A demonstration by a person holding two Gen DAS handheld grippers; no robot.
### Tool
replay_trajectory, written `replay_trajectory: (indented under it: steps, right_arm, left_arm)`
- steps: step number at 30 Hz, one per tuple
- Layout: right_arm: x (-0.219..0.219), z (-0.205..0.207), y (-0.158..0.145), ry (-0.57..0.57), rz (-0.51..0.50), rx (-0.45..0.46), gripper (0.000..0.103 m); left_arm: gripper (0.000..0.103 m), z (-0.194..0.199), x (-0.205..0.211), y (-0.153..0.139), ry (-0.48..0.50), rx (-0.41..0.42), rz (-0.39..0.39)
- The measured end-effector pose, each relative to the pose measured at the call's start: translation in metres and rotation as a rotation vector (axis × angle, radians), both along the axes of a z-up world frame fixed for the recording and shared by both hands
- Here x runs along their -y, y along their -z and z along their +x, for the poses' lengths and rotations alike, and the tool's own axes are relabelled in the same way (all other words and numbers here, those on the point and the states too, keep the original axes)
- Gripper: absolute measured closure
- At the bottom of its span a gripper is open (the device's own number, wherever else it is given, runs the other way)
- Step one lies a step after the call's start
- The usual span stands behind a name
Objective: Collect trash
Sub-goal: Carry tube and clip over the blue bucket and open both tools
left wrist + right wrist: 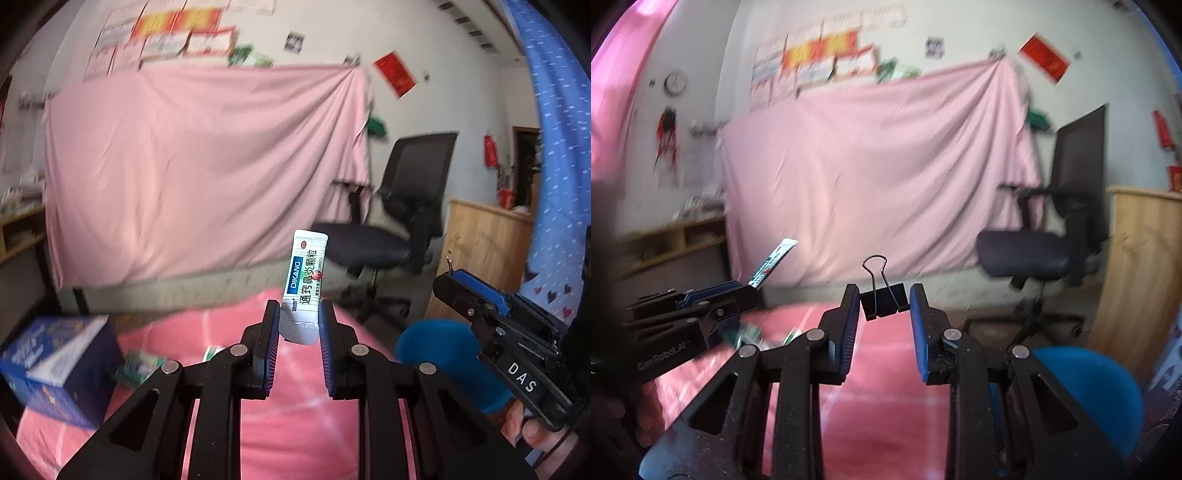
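A white medicine sachet point(305, 284) with a blue label and black print stands upright between the pads of my left gripper point(299, 317), which is shut on its lower end. In the right wrist view that left gripper point(748, 291) is at the left with the sachet point(772, 263) sticking up from it. My right gripper point(884, 304) is shut on a black binder clip point(882, 300) whose wire handle points up. In the left wrist view the right gripper point(448, 275) comes in from the right, with a hand point(524, 432) on its grip. Both grippers are raised over a pink-covered table point(882, 369).
A blue round container point(443, 358) point(1100, 391) sits at the table's right end. A blue and white box point(59, 365) lies at the left, with green packets point(144, 363) beside it. Behind are a hanging pink sheet point(207, 166), a black office chair point(406, 221) and a wooden panel point(484, 247).
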State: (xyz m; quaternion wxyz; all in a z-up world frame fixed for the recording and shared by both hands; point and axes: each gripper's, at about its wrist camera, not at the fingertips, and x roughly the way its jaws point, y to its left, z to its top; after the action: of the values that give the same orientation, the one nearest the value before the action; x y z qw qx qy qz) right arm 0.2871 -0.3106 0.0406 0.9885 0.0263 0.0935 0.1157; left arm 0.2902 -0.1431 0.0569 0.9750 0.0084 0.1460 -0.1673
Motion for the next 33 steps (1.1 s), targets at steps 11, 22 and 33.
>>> replay_trajectory:
  steps: [11, 22, 33]
  right_arm:
    - [0.075, -0.032, -0.018, 0.276, 0.069, 0.098, 0.061]
    - [0.134, -0.035, 0.001, 0.43, 0.13, -0.057, 0.061]
    - [0.165, -0.008, 0.036, 0.444, 0.207, -0.287, 0.061]
  left_arm:
    - [0.086, -0.006, 0.081, -0.028, 0.178, 0.104, 0.048]
    - [0.086, 0.006, 0.153, -0.011, 0.288, 0.011, 0.071]
    - [0.086, 0.036, 0.182, 0.019, 0.341, -0.183, 0.055]
